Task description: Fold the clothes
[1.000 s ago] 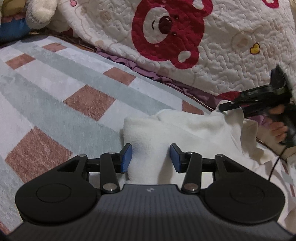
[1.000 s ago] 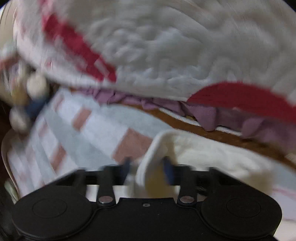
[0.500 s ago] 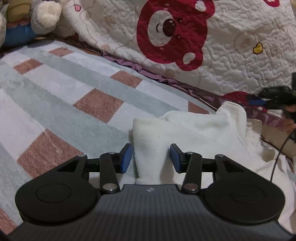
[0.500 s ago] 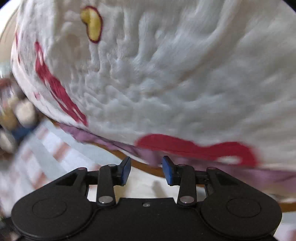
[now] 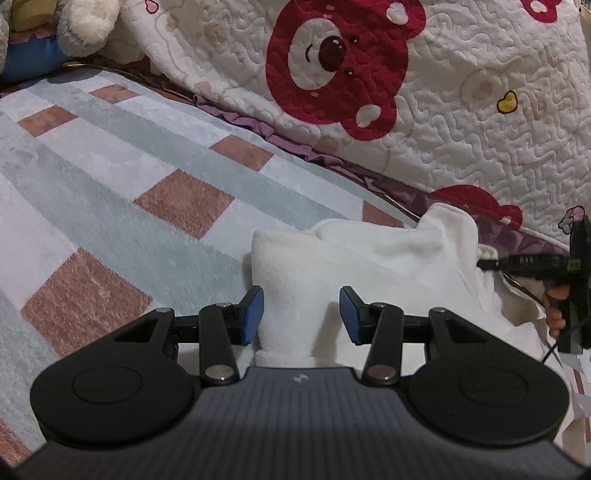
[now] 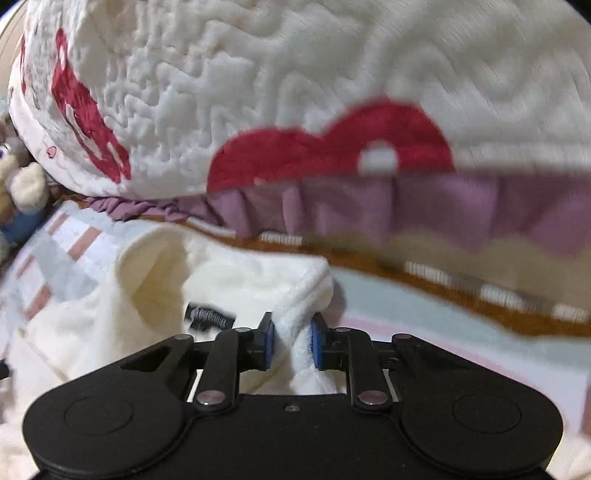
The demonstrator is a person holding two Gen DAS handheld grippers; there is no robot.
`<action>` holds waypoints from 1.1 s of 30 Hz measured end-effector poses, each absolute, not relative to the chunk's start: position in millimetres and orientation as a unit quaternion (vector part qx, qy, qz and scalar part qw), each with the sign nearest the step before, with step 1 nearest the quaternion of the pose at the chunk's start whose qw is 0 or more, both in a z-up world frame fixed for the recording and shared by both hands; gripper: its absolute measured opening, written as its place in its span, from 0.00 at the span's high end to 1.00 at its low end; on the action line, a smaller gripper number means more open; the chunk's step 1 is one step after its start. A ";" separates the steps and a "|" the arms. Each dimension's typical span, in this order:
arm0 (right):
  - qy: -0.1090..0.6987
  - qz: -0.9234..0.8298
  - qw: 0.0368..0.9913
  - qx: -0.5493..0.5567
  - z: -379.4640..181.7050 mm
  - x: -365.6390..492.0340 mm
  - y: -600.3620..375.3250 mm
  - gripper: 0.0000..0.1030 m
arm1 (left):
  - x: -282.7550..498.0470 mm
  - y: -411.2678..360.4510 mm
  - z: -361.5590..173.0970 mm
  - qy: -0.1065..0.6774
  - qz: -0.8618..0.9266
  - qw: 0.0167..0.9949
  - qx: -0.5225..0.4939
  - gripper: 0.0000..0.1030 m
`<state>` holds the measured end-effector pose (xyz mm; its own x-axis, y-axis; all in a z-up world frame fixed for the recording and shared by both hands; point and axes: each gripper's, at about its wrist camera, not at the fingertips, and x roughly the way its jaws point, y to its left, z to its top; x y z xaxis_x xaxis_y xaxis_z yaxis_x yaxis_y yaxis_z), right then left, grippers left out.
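Observation:
A cream-white fleece garment (image 5: 369, 254) lies crumpled on a checked bedspread (image 5: 110, 177). My left gripper (image 5: 301, 314) is open and straddles a raised fold at the garment's left edge, with the fabric touching the left pad. In the right wrist view the garment (image 6: 221, 280) shows its inside and a black label (image 6: 208, 315). My right gripper (image 6: 292, 345) is shut on a fold of its edge. The left wrist view also catches the right gripper (image 5: 480, 264) at the garment's far right, held by a hand (image 5: 554, 314).
A quilted white cover with red bear prints (image 5: 461, 92) and a purple frill (image 6: 406, 206) hangs just behind the garment. A plush toy (image 5: 85, 26) sits at the far left. The bedspread stretches flat to the left of the garment.
The right gripper came down from facing the quilt onto the garment's edge and shut on it. The left gripper stayed open over the same fold, shifting only slightly.

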<state>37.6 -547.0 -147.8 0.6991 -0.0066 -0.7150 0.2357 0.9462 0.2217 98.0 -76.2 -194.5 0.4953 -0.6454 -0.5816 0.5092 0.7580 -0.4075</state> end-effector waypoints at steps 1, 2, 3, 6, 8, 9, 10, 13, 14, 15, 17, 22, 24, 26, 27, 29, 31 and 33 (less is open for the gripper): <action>0.371 -0.078 0.915 0.135 -141.8 41.3 -541.7 0.84 | 98.5 -76.0 -195.2 0.375 -0.335 0.860 -0.091 0.57; 0.369 -0.088 0.920 0.099 -135.9 44.9 -532.8 0.85 | 99.2 -75.7 -195.9 0.377 -0.334 0.859 -0.092 0.57; 0.366 -0.097 0.923 0.062 -130.1 48.6 -523.8 0.85 | 99.9 -75.1 -196.5 0.379 -0.333 0.859 -0.094 0.58; 0.409 -0.102 0.904 -0.066 -141.2 66.1 -496.1 0.85 | 101.5 -74.0 -198.1 0.385 -0.330 0.856 -0.102 0.57; 0.417 -0.116 0.900 -0.038 -142.6 57.1 -507.7 0.80 | 100.9 -73.8 -198.7 0.385 -0.329 0.856 -0.100 0.57; 0.413 -0.125 0.902 -0.016 -139.5 44.0 -517.7 0.78 | 100.4 -73.7 -199.0 0.385 -0.329 0.857 -0.098 0.57; 0.409 -0.134 0.903 0.006 -136.5 30.9 -527.7 0.65 | 100.4 -73.1 -198.3 0.385 -0.329 0.857 -0.098 0.57; 0.395 -0.160 0.902 0.072 -127.2 -8.4 -557.6 0.41 | 100.8 -71.1 -195.3 0.383 -0.330 0.857 -0.100 0.57; 0.389 -0.168 0.901 0.094 -124.1 -21.5 -567.5 0.41 | 101.0 -70.5 -194.1 0.382 -0.331 0.857 -0.102 0.57; 0.384 -0.176 0.899 0.116 -121.0 -34.6 -577.5 0.41 | 101.3 -70.0 -192.9 0.381 -0.333 0.857 -0.103 0.57; 0.372 -0.193 0.894 0.159 -114.8 -60.9 -597.5 0.41 | 101.5 -70.1 -191.4 0.380 -0.334 0.856 -0.105 0.57; 0.362 -0.226 0.874 0.231 -115.3 -120.0 -634.0 0.41 | 99.6 -76.9 -192.5 0.384 -0.336 0.855 -0.089 0.57; 0.371 -0.236 0.866 0.238 -125.0 -139.7 -640.7 0.41 | 98.8 -79.2 -192.9 0.386 -0.336 0.856 -0.082 0.57; 0.373 -0.231 0.862 0.254 -136.3 -147.7 -644.9 0.41 | 99.1 -80.0 -193.7 0.390 -0.335 0.854 -0.083 0.57; 0.365 -0.228 0.867 0.251 -140.5 -148.0 -643.4 0.41 | 100.3 -78.4 -194.8 0.396 -0.336 0.850 -0.092 0.56; 0.349 -0.221 0.877 0.246 -148.9 -148.7 -640.4 0.39 | 102.9 -75.5 -197.4 0.405 -0.335 0.844 -0.109 0.56; 0.337 -0.212 0.888 0.229 -149.8 -146.5 -634.3 0.73 | 105.0 -73.6 -200.1 0.410 -0.333 0.841 -0.118 0.56; 0.329 -0.201 0.901 0.199 -143.4 -141.5 -625.1 0.87 | 105.2 -73.6 -201.7 0.410 -0.330 0.842 -0.116 0.56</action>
<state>-141.5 -625.1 -143.4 0.7027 -0.2304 -0.6731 0.4927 0.8401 0.2268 105.2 -73.6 -201.7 0.4449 -0.6515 -0.6145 0.4614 0.7548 -0.4663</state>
